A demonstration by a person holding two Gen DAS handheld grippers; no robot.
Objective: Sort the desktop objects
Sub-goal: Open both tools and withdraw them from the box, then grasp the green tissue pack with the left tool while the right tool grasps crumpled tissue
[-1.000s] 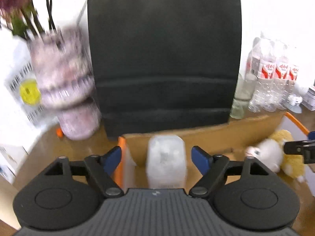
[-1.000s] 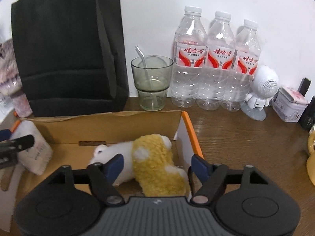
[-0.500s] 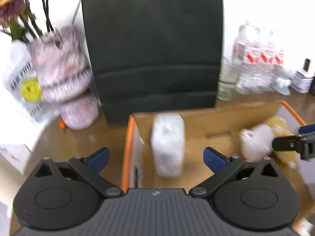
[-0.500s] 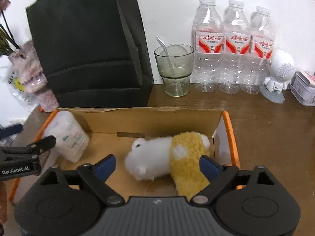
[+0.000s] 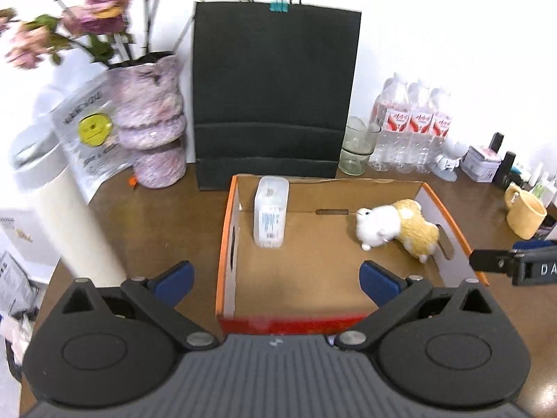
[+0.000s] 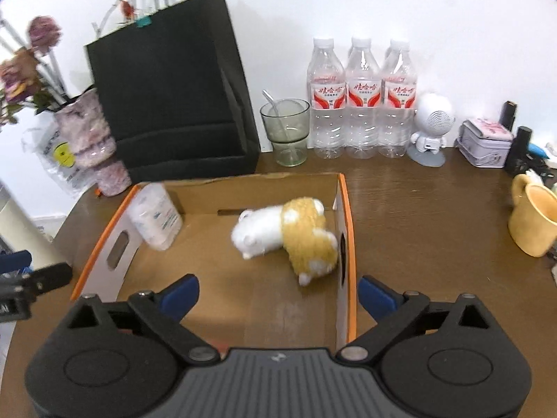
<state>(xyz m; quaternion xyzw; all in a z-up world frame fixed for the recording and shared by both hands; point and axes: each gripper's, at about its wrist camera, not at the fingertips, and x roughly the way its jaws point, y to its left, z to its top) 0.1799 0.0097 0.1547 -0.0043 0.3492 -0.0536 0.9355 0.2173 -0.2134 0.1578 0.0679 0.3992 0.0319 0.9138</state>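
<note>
Both grippers pulled back, jaws wide and empty.
Between my left gripper (image 5: 275,275) and right gripper (image 6: 278,291) lies the box (image 5: 226,223); ahead, wipes pack (image 5: 271,210) and plush toy (image 6: 289,238) rest inside, released, so I judge both sorted.

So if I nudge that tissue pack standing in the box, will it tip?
Probably. The tissue pack stands upright on a narrow end in the cardboard box, so it looks top-heavy. Its soft plastic wrap suggests it's light and squashy, likely to topple rather than slide.
</note>
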